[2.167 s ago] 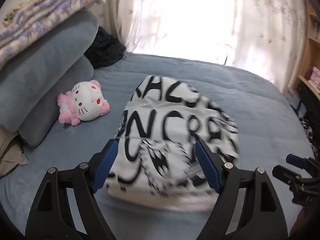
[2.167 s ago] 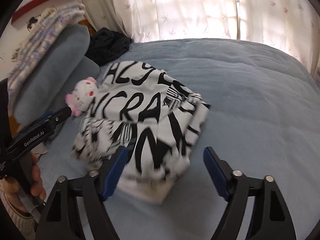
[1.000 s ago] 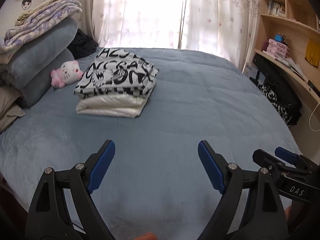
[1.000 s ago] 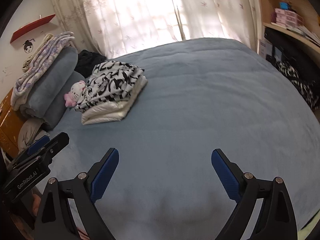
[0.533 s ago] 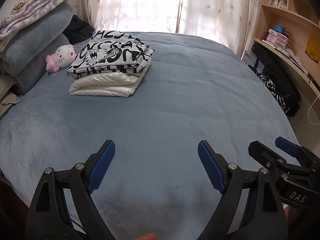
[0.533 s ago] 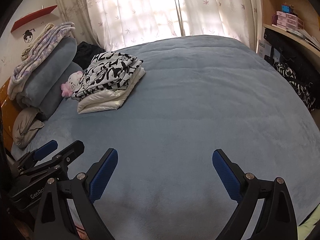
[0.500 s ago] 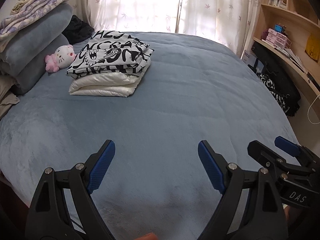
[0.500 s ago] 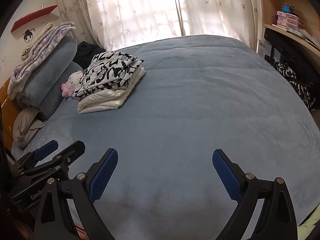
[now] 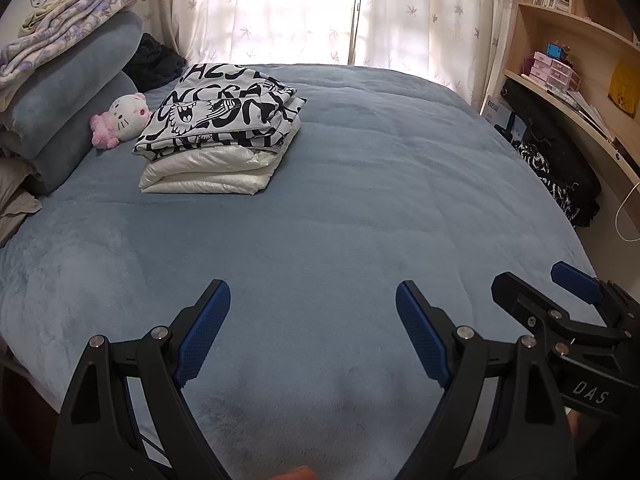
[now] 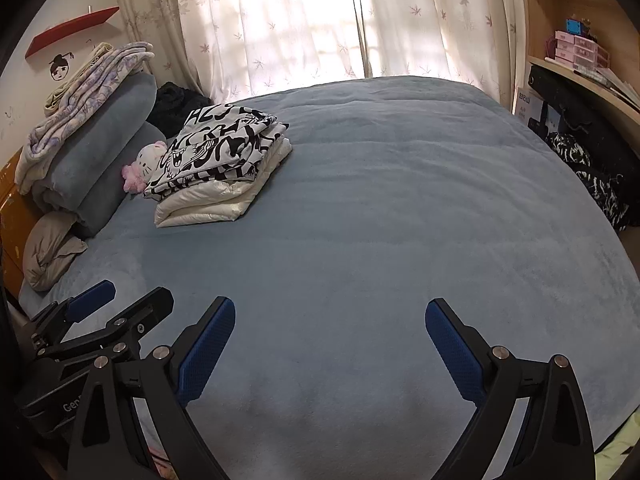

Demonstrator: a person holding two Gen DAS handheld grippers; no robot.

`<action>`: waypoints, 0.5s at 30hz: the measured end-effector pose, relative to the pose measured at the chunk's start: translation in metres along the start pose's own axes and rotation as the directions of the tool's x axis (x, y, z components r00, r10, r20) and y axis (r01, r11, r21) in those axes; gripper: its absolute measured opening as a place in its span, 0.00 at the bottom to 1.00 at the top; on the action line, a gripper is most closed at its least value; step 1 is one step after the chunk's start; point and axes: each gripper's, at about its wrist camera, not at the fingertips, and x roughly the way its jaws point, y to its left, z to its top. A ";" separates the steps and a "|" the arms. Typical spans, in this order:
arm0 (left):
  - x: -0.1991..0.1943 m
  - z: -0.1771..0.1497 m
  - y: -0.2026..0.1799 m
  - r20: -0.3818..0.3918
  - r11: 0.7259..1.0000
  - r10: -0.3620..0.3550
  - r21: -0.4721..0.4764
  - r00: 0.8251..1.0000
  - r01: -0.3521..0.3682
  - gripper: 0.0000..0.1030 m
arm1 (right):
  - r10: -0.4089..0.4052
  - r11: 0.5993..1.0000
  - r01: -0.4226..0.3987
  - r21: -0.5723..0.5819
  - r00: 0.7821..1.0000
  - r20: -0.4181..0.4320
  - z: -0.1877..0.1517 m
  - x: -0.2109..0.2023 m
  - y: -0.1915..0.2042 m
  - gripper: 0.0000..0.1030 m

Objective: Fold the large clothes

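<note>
Left gripper (image 9: 312, 332): jaws spread wide, nothing between the blue pads, held low over the near edge of the blue bedspread (image 9: 360, 208). Right gripper (image 10: 326, 340): likewise wide apart and holding nothing; in the left wrist view it sits just beside the left one at 4 o'clock.

Black-and-white printed garment (image 9: 220, 112): folded, lying at 11 o'clock on top of a folded white garment (image 9: 208, 172); the two form one stack well apart from both grippers.

Surroundings: pink-and-white plush cat (image 9: 120, 120) just beside the stack at its 9 o'clock, resting against rolled grey-blue bedding (image 9: 68, 108) topped with a lilac-patterned blanket (image 9: 68, 44). Dark bundle (image 9: 154, 62) behind the stack at 12 o'clock. Curtains (image 9: 320, 12) beyond the bed. Wooden shelving (image 9: 568, 52) at 2 o'clock, with dark clothing (image 9: 560, 172) heaped below it. Open bedspread lies between grippers and stack.
</note>
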 end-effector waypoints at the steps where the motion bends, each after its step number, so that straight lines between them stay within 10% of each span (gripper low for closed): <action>1: -0.001 0.000 0.000 0.001 1.000 0.001 0.001 1.000 -0.001 0.81 | 0.001 1.000 -0.001 -0.003 1.000 0.000 0.001 0.000 -0.002 0.94; 15: -0.007 -0.003 0.005 0.009 1.000 0.005 -0.006 1.000 -0.005 0.81 | 0.003 1.000 -0.003 -0.012 1.000 -0.005 0.002 0.003 -0.005 0.94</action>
